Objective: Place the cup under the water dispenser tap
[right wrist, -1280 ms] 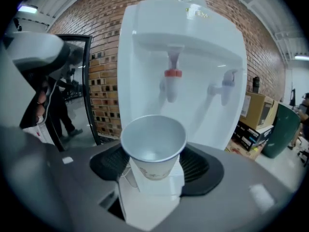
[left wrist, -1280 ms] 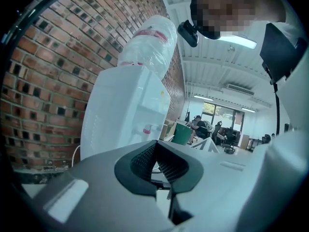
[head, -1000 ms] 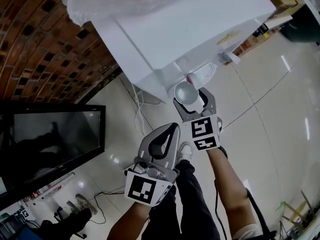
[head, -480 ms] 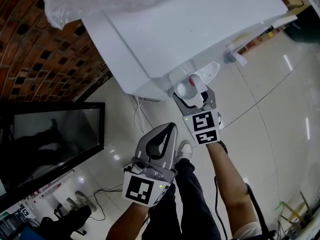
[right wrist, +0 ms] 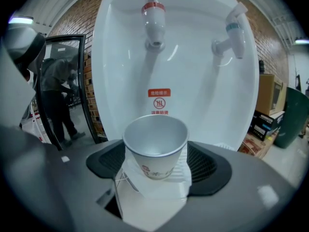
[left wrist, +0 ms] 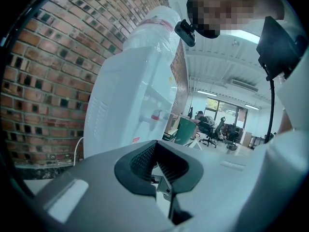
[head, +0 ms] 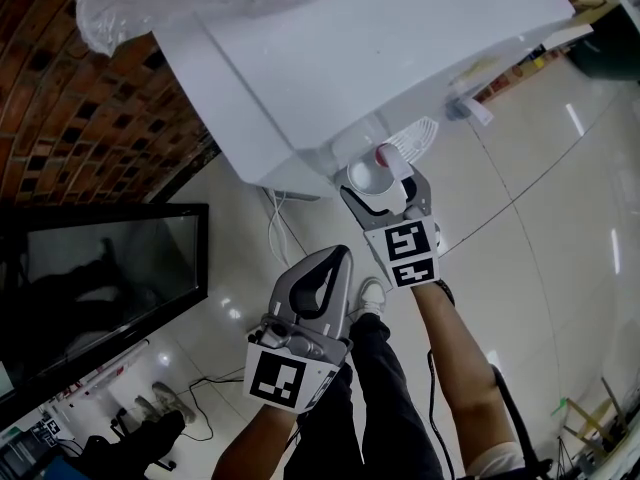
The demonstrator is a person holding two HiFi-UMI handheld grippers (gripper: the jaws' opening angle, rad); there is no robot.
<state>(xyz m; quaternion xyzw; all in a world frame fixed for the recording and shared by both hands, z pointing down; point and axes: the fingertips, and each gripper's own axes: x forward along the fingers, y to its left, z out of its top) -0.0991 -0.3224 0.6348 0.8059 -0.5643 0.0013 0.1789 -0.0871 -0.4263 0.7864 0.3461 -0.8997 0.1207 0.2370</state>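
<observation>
Right hand-held gripper [right wrist: 154,158]: jaws have just been opening wide, the cup [right wrist: 155,146] standing loose between them.
Left hand-held gripper [left wrist: 157,163]: hanging back, jaws together, empty.
Cup: sitting upright below the red tap [right wrist: 153,18].
Risk: a pad catching the light cup on withdrawal, tipping it.
Count: one cup, two taps, two hand-held grippers.

Light was bright and even. Glare streaks lay on the glossy floor [head: 575,118], and the white dispenser [head: 400,48] looked nearly washed out. Both gripper views bent strongly toward dark corners. Ceiling lamps [left wrist: 207,93] glowed, and the nearest foreground was soft.
</observation>
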